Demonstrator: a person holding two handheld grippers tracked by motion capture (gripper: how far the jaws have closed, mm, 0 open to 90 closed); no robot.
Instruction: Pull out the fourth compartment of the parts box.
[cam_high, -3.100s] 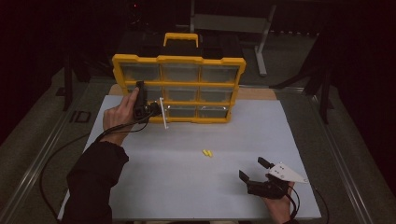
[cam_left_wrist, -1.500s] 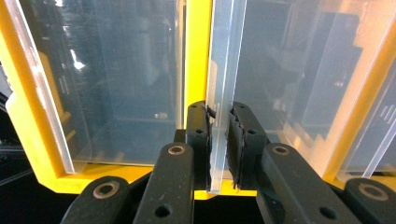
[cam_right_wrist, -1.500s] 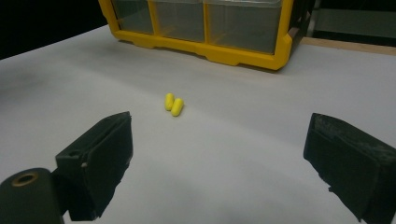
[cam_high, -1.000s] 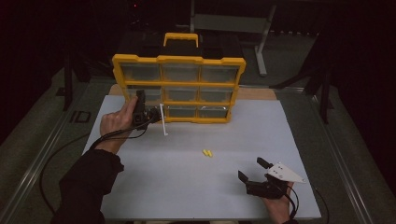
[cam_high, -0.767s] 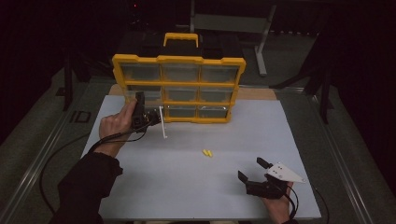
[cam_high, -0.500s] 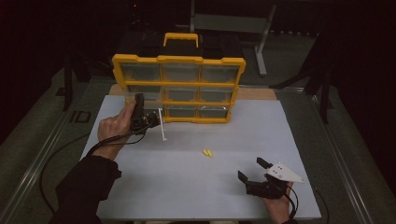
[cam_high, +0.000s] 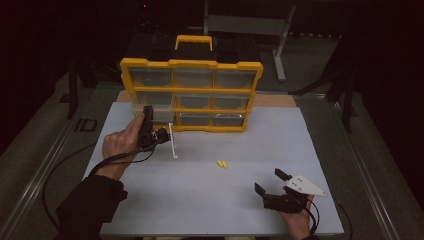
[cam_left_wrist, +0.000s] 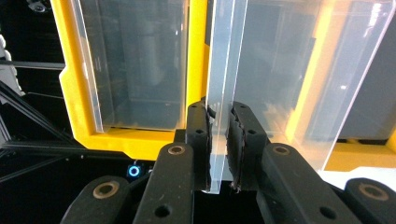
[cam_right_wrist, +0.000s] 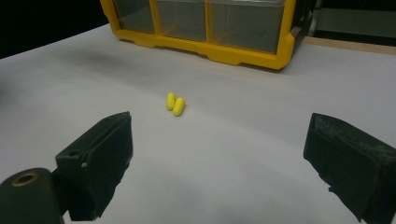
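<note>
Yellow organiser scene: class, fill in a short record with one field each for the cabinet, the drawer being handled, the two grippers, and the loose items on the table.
cabinet: yellow organiser with clear drawers, upright at the far side of the white table
drawer: clear drawer, bottom left, pulled partly out
left gripper: left gripper shut on the drawer's front wall
right gripper: right gripper open, low over the table, nothing between its jaws
loose items: two yellow capsules side by side on the table, between the right gripper and the organiser

Glossy clear plastic drawer pinched in matt black ribbed pads, bright yellow smooth plastic organizer frame behind, two shiny yellow capsules on the matt white tabletop.
</note>
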